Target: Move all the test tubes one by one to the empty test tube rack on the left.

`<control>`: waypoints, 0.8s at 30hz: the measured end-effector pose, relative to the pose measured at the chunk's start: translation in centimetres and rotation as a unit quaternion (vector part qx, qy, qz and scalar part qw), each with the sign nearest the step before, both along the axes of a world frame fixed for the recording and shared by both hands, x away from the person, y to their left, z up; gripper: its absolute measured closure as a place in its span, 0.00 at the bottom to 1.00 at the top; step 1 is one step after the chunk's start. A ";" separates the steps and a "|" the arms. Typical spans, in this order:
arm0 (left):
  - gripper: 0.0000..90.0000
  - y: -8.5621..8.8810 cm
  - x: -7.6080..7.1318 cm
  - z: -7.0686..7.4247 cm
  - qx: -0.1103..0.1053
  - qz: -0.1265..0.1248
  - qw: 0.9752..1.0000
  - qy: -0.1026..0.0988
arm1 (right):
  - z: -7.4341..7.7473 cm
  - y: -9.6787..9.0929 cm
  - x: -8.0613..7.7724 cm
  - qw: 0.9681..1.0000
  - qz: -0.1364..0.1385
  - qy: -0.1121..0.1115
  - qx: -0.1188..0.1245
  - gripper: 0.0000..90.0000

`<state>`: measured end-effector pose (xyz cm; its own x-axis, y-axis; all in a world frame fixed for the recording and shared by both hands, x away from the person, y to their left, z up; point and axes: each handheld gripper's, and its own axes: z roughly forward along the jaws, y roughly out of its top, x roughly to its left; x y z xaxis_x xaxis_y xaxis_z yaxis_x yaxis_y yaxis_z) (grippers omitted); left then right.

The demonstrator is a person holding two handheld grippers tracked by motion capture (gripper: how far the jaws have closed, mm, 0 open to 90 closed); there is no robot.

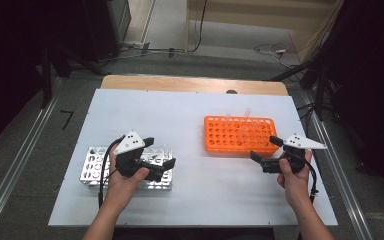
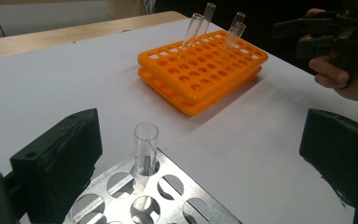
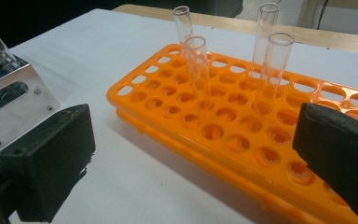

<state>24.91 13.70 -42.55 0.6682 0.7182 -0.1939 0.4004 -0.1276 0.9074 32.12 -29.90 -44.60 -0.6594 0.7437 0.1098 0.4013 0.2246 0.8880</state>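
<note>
Left gripper view: left claw [image 2: 200, 163] stands wide open around a clear tube [image 2: 146, 148] seated upright in the metal rack [image 2: 168, 196] near the table's [image 1: 190, 115] left edge, looks released; right claw [image 3: 191, 163] open, facing the orange rack [image 3: 242, 140], probably for the next tube.

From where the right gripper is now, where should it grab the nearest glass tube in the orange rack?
Grip the nearest tube on its bare upper glass, below the rim, fingers either side. Come from above: it leans in the orange rack and lifts out along its axis.
</note>
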 end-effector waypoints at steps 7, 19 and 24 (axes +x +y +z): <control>0.00 0.3 -0.4 0.1 0.000 0.001 1.000 -0.004 | 0.1 0.1 2.3 0.998 -0.063 0.008 -0.007 0.30; 0.00 0.4 -0.4 -0.1 -0.001 0.001 1.000 0.000 | -1.2 1.0 6.1 0.995 -0.079 0.045 -0.041 0.63; 0.00 0.5 -0.5 -0.1 -0.003 0.003 1.000 0.000 | -1.7 1.7 6.8 0.994 -0.084 0.048 -0.053 0.67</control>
